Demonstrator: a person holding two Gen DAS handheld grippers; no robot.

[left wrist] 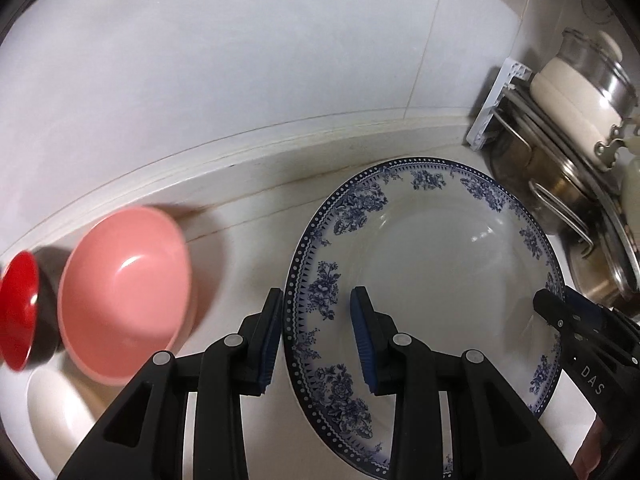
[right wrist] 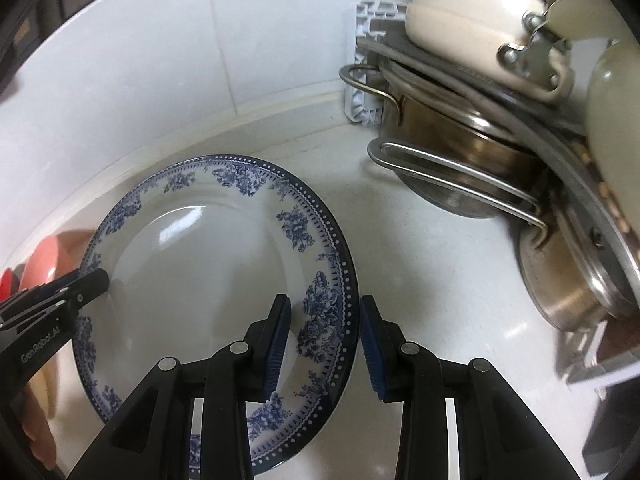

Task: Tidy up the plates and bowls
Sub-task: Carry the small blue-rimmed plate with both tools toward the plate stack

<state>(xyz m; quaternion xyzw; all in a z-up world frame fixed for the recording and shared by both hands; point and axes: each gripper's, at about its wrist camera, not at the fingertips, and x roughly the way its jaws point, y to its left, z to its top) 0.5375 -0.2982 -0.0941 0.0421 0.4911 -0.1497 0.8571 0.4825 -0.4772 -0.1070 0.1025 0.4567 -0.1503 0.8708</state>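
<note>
A white plate [left wrist: 440, 260] with a blue flower rim is held between both grippers, tilted slightly over the pale counter [left wrist: 240, 216]. My left gripper [left wrist: 316, 320] is shut on its left rim, one pad outside and one inside. On the opposite rim my right gripper [right wrist: 326, 336] is shut the same way on the plate [right wrist: 192, 264]. Each gripper shows in the other's view: the right gripper [left wrist: 560, 312] and the left gripper [right wrist: 92, 284]. A pink bowl [left wrist: 124, 280] and a red-and-black bowl [left wrist: 18, 316] sit on the counter to the plate's left.
Steel pots [right wrist: 460, 168] with wire handles and a cream-coloured pot [right wrist: 472, 20] crowd a white rack [right wrist: 366, 80] at the right. The white tiled wall [left wrist: 280, 40] runs close behind the counter. A person's hand [right wrist: 36, 420] shows at the lower left.
</note>
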